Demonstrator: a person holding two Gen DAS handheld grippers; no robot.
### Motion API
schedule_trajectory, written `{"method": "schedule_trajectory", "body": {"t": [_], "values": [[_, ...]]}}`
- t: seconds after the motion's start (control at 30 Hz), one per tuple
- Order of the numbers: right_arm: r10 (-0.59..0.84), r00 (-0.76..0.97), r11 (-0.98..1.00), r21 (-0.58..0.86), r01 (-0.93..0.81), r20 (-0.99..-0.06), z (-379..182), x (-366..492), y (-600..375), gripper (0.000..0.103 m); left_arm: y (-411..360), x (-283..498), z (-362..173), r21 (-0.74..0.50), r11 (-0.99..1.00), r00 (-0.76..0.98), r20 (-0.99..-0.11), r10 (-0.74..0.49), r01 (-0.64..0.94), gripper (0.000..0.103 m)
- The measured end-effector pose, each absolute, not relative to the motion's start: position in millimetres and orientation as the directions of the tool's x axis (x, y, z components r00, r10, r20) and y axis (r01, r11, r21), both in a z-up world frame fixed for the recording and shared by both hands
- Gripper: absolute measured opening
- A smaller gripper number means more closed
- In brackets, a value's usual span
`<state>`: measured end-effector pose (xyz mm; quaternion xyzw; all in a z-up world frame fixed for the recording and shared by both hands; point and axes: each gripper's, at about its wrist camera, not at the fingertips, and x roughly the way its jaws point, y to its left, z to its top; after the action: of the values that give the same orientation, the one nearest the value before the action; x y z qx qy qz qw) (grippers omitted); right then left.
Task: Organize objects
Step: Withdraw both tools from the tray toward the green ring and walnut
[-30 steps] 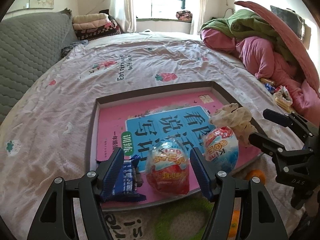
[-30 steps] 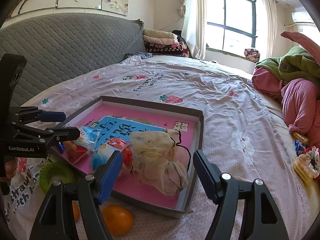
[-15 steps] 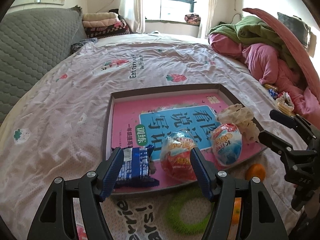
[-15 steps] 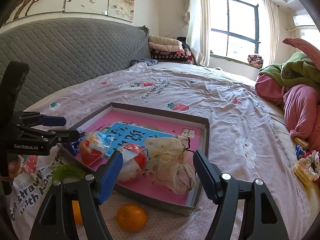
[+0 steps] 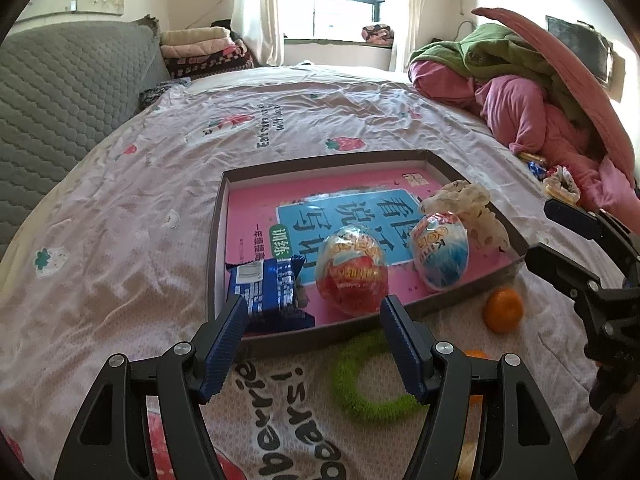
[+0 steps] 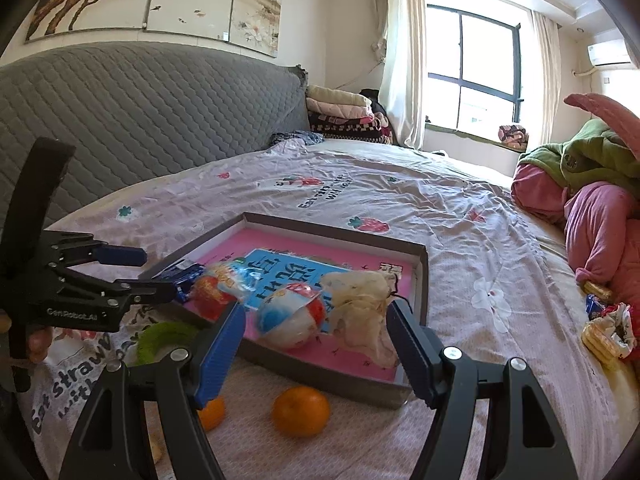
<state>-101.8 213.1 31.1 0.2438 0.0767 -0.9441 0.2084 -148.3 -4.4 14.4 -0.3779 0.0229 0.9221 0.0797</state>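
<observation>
A shallow grey box (image 5: 215, 240) with a pink book (image 5: 256, 216) inside lies on the bed. In it are a blue snack pack (image 5: 266, 292), a red egg (image 5: 352, 270), a blue-and-white egg (image 5: 440, 256) and a crumpled cream bag (image 5: 468, 208). My left gripper (image 5: 314, 340) is open and empty, just in front of the box's near edge. My right gripper (image 6: 316, 344) is open and empty, near the box (image 6: 424, 280), above an orange (image 6: 300, 410). A green ring (image 5: 372, 380) and an orange (image 5: 502, 310) lie on the sheet outside the box.
A second orange (image 6: 212, 412) lies by the right gripper's left finger. Pink and green bedding (image 5: 520, 92) is piled at the right, with snack packets (image 6: 604, 328) beside it. A grey headboard (image 6: 140, 120) and folded blankets (image 6: 344, 116) stand at the far side.
Both grippers have pulled back from the box and risen. The red egg, which sat between the left gripper's fingers, now lies beyond them in the box. Both stay open.
</observation>
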Motion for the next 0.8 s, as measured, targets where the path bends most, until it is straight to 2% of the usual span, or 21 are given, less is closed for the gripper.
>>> {"method": "schedule_trajectory", "body": {"t": [0.8], "values": [[-0.401,-0.73,-0.873,-0.011,0.488,-0.553,11.4,-46.9,186.4,0.072,-9.4,-118.0,2.6,-0.006,-0.988,-0.69,-0.715,0.11,-0.151,0.07]]}}
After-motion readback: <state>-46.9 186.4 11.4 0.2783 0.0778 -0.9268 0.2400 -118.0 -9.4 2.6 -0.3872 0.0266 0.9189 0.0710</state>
